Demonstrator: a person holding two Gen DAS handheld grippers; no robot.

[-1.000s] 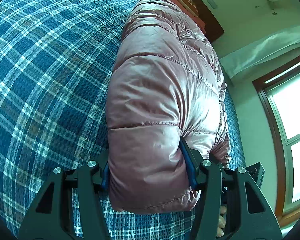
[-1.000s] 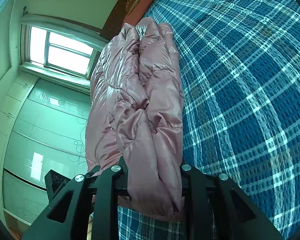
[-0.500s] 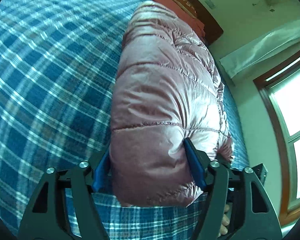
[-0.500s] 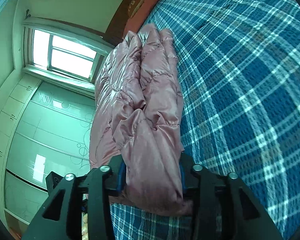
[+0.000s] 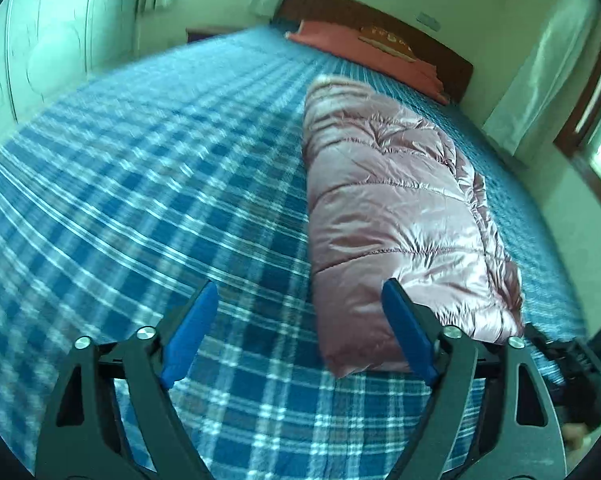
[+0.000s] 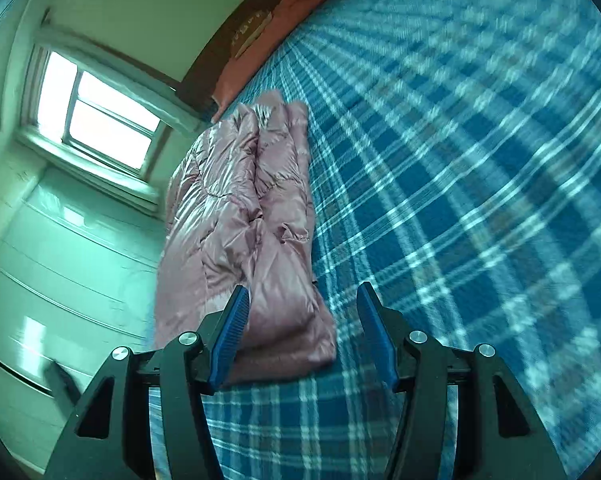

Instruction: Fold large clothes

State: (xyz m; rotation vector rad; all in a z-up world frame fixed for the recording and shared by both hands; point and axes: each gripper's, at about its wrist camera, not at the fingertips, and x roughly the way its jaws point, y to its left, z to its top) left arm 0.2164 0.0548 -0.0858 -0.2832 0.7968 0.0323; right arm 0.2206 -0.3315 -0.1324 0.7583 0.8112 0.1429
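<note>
- Bedroom setting: a wide bed under a blue-and-white plaid woven bedspread [image 5: 148, 208], a dark wooden headboard [image 5: 380, 28] at the far end, a flat terracotta pillow [image 5: 340, 42] against it, and a bright window [image 6: 100, 116] in a pale wall.
- Task item: one shiny dusty-pink quilted puffer jacket [image 5: 388, 208], folded into a long narrow bundle lying flat on the bedspread, running lengthwise toward the pillow, near one side edge of the bed.
- Left gripper [image 5: 296, 332], black frame with blue pads: jaws spread wide and opening; nothing between them but plaid cloth; the jacket's near end sits just behind the right-hand pad, whether touching it or not I cannot tell.
- Right gripper [image 6: 300, 332], same build: jaws parted and opening; the bundle's near corner lies between them toward the left-hand pad, not pinched.
- Handling, judged: light and bulky; padding compresses, then springs back, so folds likely puff open; the glossy shell looks slippery, so thin pinches may slide.
- Hold points, judged: grasp deep across the stacked layers at the near end, one gripper per corner, over a stitched seam where the fill is thinnest.
</note>
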